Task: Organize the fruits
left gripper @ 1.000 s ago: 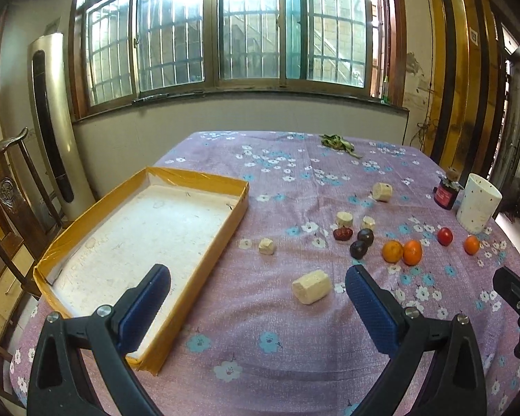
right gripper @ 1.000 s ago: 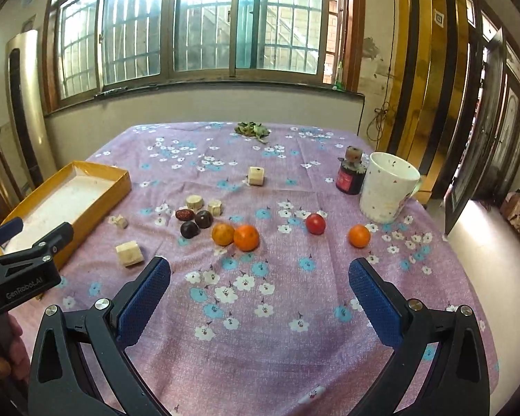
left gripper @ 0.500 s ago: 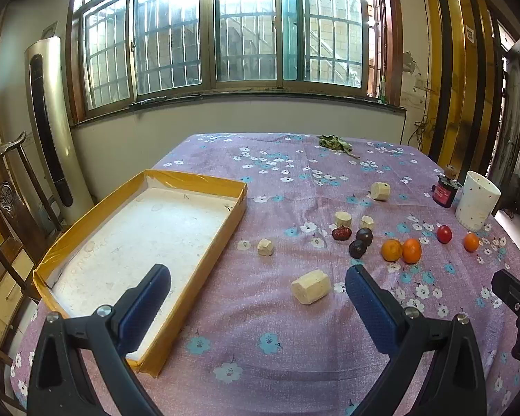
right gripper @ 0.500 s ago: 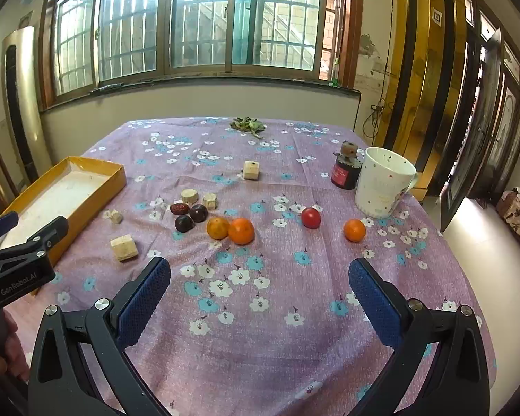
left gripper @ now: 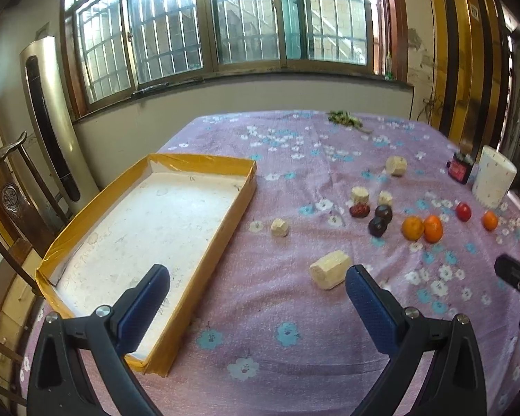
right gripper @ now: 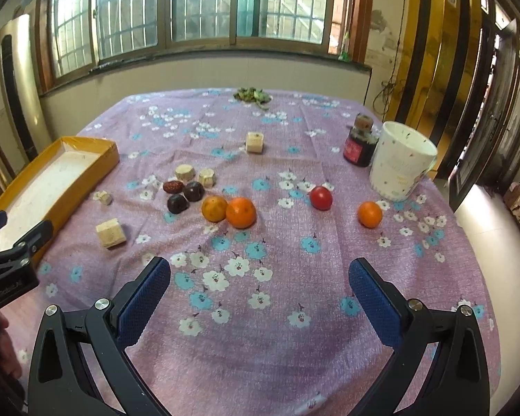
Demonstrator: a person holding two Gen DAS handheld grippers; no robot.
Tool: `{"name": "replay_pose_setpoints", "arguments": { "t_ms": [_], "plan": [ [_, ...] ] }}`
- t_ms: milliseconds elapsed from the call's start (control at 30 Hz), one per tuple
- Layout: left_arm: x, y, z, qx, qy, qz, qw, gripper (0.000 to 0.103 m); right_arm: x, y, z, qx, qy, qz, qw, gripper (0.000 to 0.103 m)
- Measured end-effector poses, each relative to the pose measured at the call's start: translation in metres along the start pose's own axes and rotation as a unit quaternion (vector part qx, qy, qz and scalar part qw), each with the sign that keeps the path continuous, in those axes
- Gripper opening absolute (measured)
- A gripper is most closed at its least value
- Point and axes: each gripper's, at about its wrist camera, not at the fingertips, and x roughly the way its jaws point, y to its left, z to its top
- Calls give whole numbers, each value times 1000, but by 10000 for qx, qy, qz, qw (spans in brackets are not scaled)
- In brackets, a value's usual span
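**Both grippers spread wide over the fruit-strewn desk**

Jaws of the left gripper (left gripper: 256,291) stand wide apart with nothing between them, hanging above the near edge of the desk (left gripper: 294,364); those of the right gripper (right gripper: 260,287) are likewise spread and hold nothing. Fruits lie loose on the purple flowered cloth: two oranges (right gripper: 241,212) touching side by side, a third small orange (right gripper: 370,214) well apart to the right, a red tomato-like fruit (right gripper: 321,198) between them and farther back, and a tight cluster of dark fruits (right gripper: 185,194) left of the pair. Pale peeled chunks are scattered around; the largest chunk (left gripper: 330,269) lies on its side, long axis running from near-left to far-right, just beyond the left gripper's right finger. A yellow-rimmed tray (left gripper: 246,187) sits at the desk's left side, long axis running away from the camera, with no fruit inside it. A white mug (right gripper: 400,161) stands upright near the right edge, a small dark jar (right gripper: 360,145) just beside it. Bare cloth lies between the grippers and the fruit
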Motion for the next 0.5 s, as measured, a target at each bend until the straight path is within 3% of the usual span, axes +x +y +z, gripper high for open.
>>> {"name": "replay_pose_setpoints", "arguments": {
  "t_ms": [100,267,500],
  "plan": [
    [12,-4,-2,252,283,50,9993,103,29,-4,10,-34,252,70,9997,103],
    [19,-6,-1,484,437,46,9979,103,72,-3,29,-126,502,404,9978,103],
    [29,-8,10,601,739,-280,9951,103,122,-9,40,-183,987,920,9907,76]
  ]
}}
